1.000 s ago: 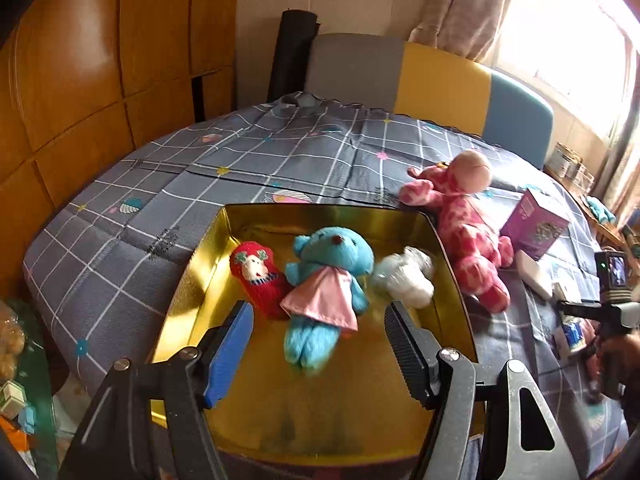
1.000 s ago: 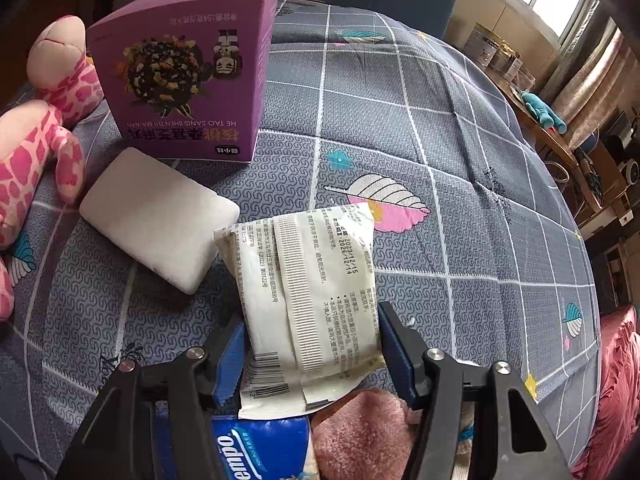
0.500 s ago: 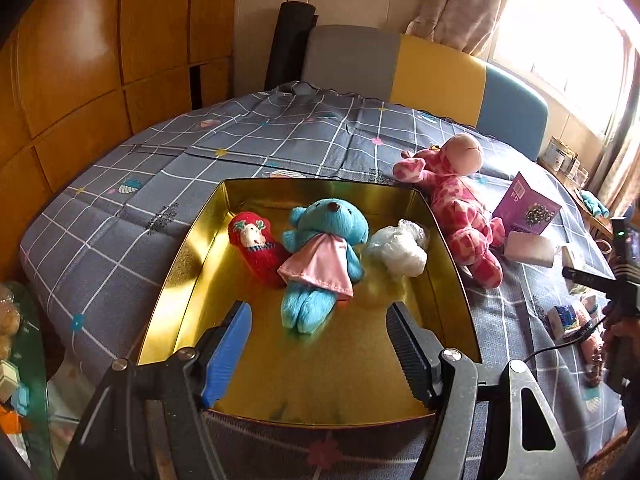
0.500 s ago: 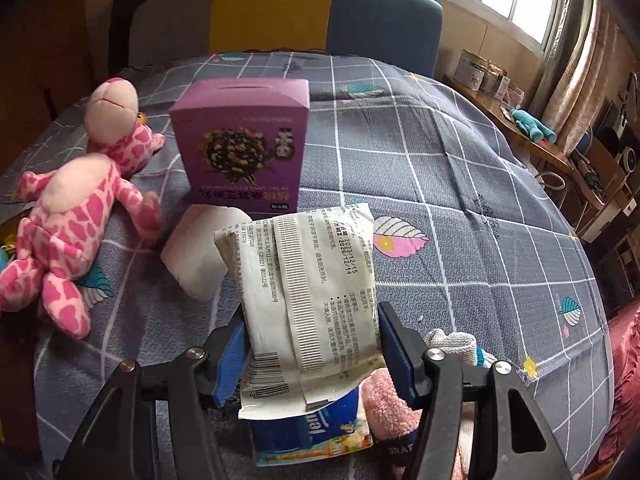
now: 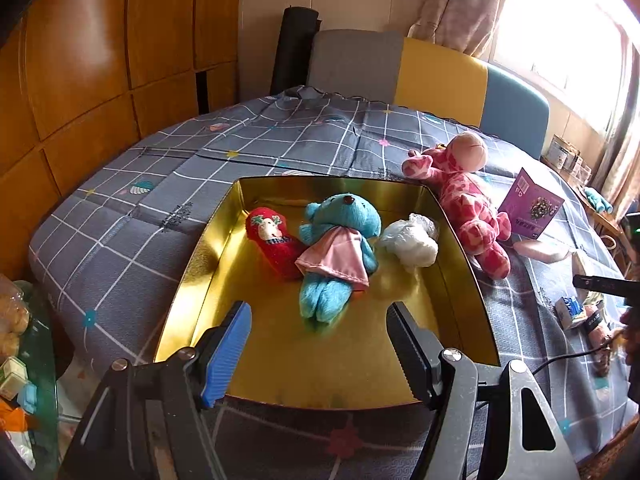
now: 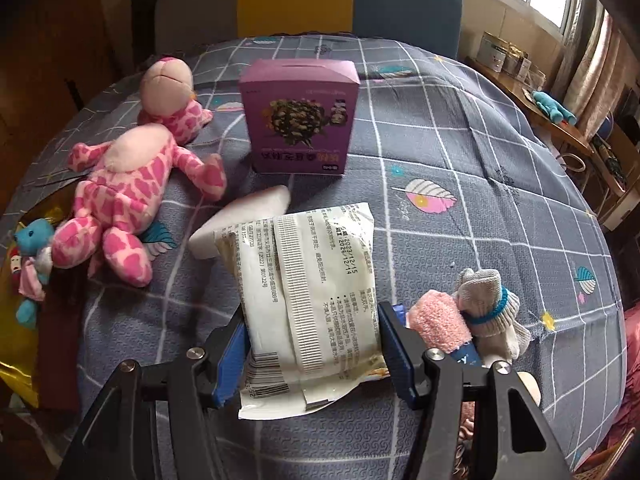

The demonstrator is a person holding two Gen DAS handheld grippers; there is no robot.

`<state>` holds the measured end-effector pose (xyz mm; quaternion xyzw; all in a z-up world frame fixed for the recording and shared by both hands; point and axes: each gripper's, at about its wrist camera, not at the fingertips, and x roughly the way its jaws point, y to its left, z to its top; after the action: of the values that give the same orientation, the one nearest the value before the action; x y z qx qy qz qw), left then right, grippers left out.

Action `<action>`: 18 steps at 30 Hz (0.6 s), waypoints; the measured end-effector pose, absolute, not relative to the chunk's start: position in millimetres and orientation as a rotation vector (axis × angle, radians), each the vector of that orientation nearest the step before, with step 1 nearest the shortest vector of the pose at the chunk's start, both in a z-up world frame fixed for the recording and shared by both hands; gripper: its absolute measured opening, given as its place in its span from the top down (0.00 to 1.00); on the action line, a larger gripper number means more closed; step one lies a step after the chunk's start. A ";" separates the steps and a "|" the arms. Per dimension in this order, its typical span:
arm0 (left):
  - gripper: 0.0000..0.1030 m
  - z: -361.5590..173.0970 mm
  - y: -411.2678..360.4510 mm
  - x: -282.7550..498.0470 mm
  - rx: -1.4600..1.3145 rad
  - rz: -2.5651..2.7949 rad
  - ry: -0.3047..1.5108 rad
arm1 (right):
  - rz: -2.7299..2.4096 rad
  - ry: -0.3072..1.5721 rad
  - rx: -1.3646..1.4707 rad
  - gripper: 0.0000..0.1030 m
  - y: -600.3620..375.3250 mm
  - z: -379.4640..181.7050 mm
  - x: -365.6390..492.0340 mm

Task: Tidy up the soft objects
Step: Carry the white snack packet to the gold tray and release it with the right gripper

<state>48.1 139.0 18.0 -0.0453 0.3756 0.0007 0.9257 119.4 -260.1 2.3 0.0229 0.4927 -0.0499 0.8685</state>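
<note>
A: Holding what, the right gripper [image 6: 312, 344]?
B: Its jaws clamp a white printed plastic packet [image 6: 308, 296], above the grey checked bedspread [image 6: 460, 184].
A: And the left gripper [image 5: 318, 340]?
B: Jaws apart, empty, over the shiny gold metal tray [image 5: 460, 272].

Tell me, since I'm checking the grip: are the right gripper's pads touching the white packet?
Touching. The right wrist view shows the right gripper with both pads pressed against the sides of the white packet, holding it above the bedspread.

Blown-out window [image 5: 568, 36] glare — fisheye-warped edges
</note>
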 end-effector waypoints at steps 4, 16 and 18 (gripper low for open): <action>0.31 18.4 142.9 44.1 -0.098 0.012 0.760 | -0.014 0.982 0.021 0.41 -223.2 18.6 111.9; 0.30 23.9 152.7 37.6 -0.110 0.026 0.734 | 0.291 0.946 -0.056 0.41 -89.4 38.1 97.0; 0.28 23.5 155.2 37.6 -0.116 0.031 0.735 | 0.335 0.956 -0.079 0.41 -66.6 36.8 98.0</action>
<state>37.6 155.2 23.5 -0.0568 0.3592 0.0154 0.9314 98.0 -66.6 36.8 -0.0379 0.4578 0.1602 0.8737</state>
